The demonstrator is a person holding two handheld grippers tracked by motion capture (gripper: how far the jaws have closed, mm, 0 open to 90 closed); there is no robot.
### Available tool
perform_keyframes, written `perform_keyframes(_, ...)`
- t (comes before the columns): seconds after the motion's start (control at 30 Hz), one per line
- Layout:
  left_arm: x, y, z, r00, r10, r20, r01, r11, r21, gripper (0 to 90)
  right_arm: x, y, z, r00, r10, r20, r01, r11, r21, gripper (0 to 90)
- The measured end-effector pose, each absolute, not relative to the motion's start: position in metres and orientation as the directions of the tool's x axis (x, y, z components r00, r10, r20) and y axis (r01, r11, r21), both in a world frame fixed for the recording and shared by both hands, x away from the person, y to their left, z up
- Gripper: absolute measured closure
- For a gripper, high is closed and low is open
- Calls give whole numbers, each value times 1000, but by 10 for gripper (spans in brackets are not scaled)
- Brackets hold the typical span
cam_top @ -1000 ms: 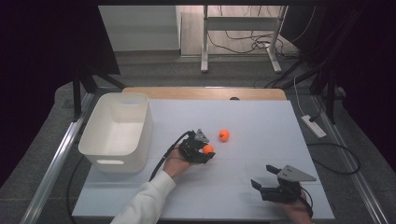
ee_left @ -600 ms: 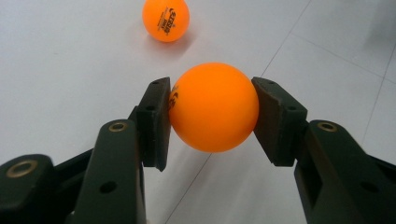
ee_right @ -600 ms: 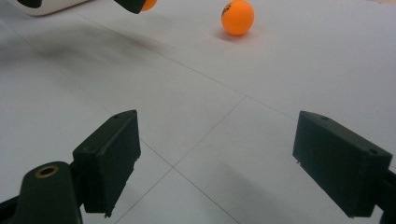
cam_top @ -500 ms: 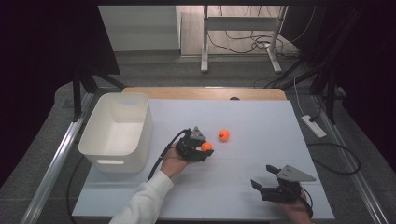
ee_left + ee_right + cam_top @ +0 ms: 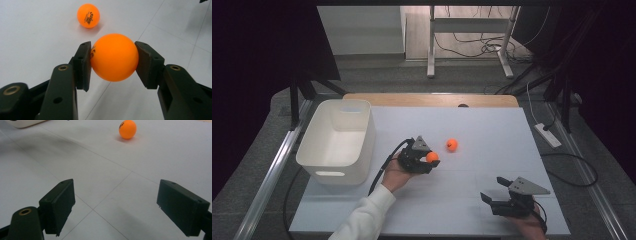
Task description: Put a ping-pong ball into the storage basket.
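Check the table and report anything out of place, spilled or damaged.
Nothing stands out. The left gripper holds one orange ball squarely between its pads; a second ball sits loose on the white table. The white bin stands upright, the right gripper open.

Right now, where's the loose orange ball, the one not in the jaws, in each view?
High view: loose ball on the table, up and right of the held ball in the left gripper.
Left gripper view: top, left of centre, beyond the held ball.
Right gripper view: top, right of centre, far past the open jaws.
Shared landmark: the loose ball's black print.
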State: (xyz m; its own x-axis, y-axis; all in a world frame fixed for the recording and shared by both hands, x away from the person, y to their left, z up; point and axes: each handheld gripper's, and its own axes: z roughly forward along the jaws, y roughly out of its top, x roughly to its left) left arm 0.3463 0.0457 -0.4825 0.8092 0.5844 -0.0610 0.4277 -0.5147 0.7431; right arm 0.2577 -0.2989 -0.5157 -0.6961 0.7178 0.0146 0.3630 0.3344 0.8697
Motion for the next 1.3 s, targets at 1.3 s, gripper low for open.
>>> perform_keyframes(1.3,333,65,-450,809,585,-54,365,-428,827,510,258,-299,-515,-694,720,12,360,332,872,148)
